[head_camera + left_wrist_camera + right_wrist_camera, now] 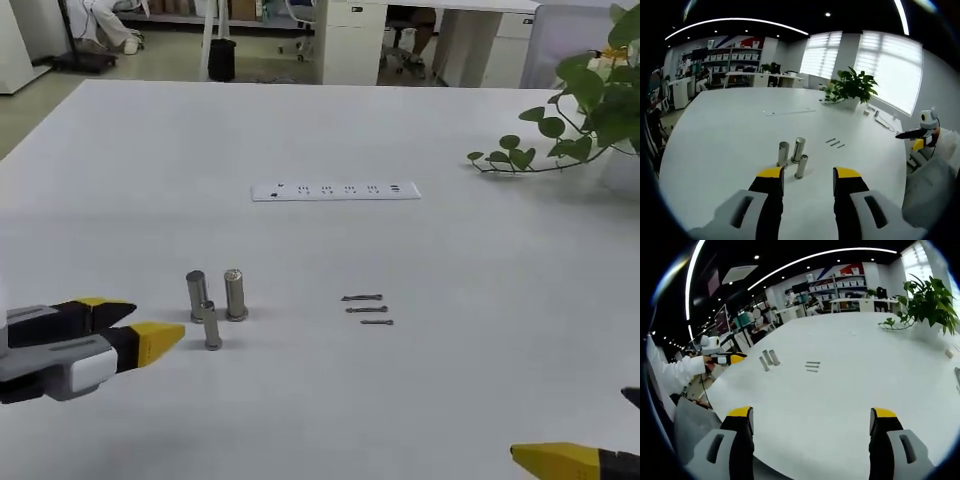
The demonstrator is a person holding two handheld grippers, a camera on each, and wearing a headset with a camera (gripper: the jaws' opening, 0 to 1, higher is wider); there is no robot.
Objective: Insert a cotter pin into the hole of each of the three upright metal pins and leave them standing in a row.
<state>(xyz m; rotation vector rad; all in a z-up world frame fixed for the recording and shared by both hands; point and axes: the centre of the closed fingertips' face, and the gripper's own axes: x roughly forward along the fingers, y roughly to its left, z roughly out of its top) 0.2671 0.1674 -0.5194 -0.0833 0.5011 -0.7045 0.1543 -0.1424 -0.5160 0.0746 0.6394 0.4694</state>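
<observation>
**Progress:** nothing done yet, by the look of it.
- Three cotter pins (367, 310) lie loose on the tabletop (450, 400). They sit parallel, just right of centre in the head view, well apart from the metal pins (235, 293).
- All three insertions and the lining-up remain.

**Metal pins:** three, grey, upright, bunched in a triangle left of centre, not a row. Cross-holes too small to make out.

**Left claw** (132, 322): jaws parted, empty, near the bunch.

**Right claw** (811, 415): jaws wide, empty, at lower right of the head view.
</observation>
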